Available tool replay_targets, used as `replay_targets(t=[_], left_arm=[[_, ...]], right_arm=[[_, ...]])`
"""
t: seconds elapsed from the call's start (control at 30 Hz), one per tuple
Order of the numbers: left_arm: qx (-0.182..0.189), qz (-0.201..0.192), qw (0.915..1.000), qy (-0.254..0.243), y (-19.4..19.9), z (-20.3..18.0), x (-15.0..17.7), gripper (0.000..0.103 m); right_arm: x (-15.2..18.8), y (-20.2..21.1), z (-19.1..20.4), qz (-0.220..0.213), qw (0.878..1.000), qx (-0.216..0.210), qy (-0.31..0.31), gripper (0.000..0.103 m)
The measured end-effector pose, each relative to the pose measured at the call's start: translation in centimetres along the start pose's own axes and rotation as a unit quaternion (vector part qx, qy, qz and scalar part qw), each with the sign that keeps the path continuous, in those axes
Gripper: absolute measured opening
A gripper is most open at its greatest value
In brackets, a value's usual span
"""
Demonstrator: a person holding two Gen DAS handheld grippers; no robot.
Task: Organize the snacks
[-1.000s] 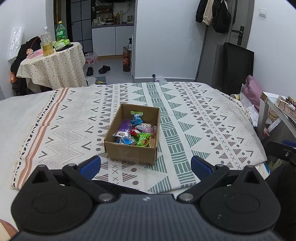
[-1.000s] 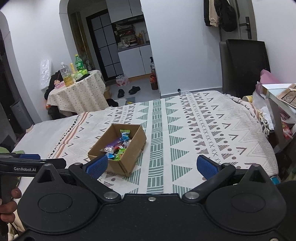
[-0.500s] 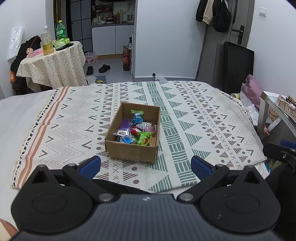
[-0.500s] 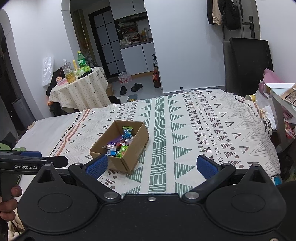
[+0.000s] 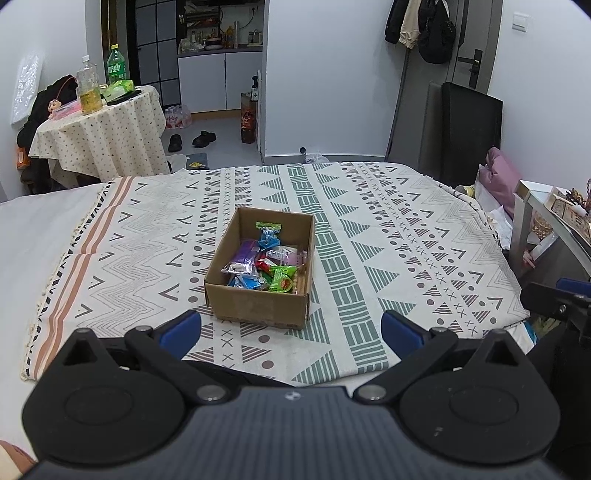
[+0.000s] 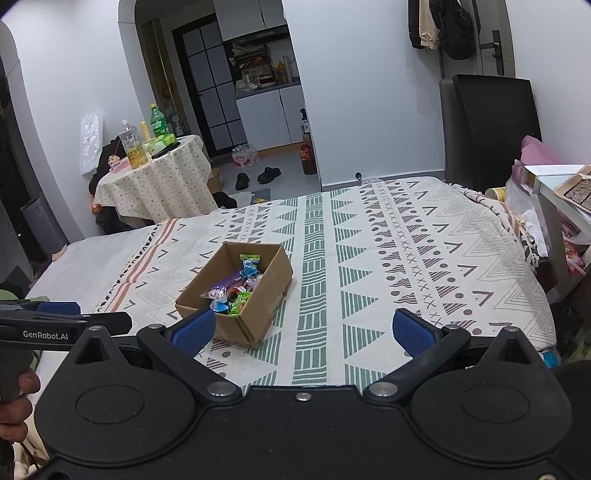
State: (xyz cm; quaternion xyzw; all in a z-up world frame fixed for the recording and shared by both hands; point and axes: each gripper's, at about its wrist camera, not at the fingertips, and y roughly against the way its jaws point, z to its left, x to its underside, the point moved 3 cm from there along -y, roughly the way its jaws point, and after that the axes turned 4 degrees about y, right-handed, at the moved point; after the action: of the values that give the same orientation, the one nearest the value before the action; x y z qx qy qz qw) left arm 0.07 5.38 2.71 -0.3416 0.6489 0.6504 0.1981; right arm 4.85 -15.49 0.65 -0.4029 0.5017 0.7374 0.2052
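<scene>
Open cardboard box [image 5: 258, 280] sitting on the patterned blanket [image 5: 369, 229] spread over the bed [image 5: 33, 236], roughly mid-blanket, near the front edge. Holds a loose pile of wrapped snacks [image 5: 264, 264]: a purple packet [image 5: 242, 256] along the left side, a blue one [image 5: 267, 236] toward the back, a green one [image 5: 282, 278] at the front right, a pink-and-clear one [image 5: 286, 254] behind that. Front wall of the box plain brown, flaps not visible.

Left gripper [image 5: 290, 330] hovering low in front of the box, fingers [image 5: 181, 330] spread wide, nothing between them, blue pads facing inward, box well apart beyond the tips. Right gripper [image 6: 302, 328] likewise spread wide and empty, seen from a higher, more rightward angle; box [image 6: 236, 291] lying ahead and left, its near corner appearing just beside the left blue pad [image 6: 194, 328] in that view, contact not discernible. Left gripper's handle labelled "GenRobot.AI" showing at the left edge of the right wrist view, held by a hand [image 6: 16, 402].

Beyond the bed: round bench with a dotted cloth [image 5: 99, 136] carrying two bottles [image 5: 88, 90], a pair of dark shoes [image 5: 203, 138] on the floor, coats [image 5: 421, 26] hanging by the door, a black chair [image 5: 469, 136] at the right.
</scene>
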Motion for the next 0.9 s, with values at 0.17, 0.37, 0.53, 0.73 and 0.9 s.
replay_targets(t=[0.17,0.37,0.53,0.73,0.9], left_arm=[[0.001,0.0,1.0,-0.001,0.04,-0.26,0.01,0.103],[0.001,0.0,1.0,-0.001,0.06,-0.39,0.0,0.103],[0.001,0.0,1.0,0.0,0.11,-0.47,0.04,0.103],[0.002,0.0,1.0,-0.001,0.11,-0.44,0.04,0.103],[0.004,0.002,1.0,-0.001,0.12,-0.46,0.09,0.103]], right_arm=[[0.0,-0.01,-0.09,0.0,1.0,0.0,0.0,0.103],[0.02,-0.01,-0.08,0.0,1.0,0.0,-0.001,0.103],[0.01,-0.01,-0.1,0.0,1.0,-0.001,0.0,0.103],[-0.01,0.01,-0.05,0.0,1.0,-0.001,0.0,0.103],[0.0,0.02,-0.06,0.0,1.0,-0.001,0.0,0.103]])
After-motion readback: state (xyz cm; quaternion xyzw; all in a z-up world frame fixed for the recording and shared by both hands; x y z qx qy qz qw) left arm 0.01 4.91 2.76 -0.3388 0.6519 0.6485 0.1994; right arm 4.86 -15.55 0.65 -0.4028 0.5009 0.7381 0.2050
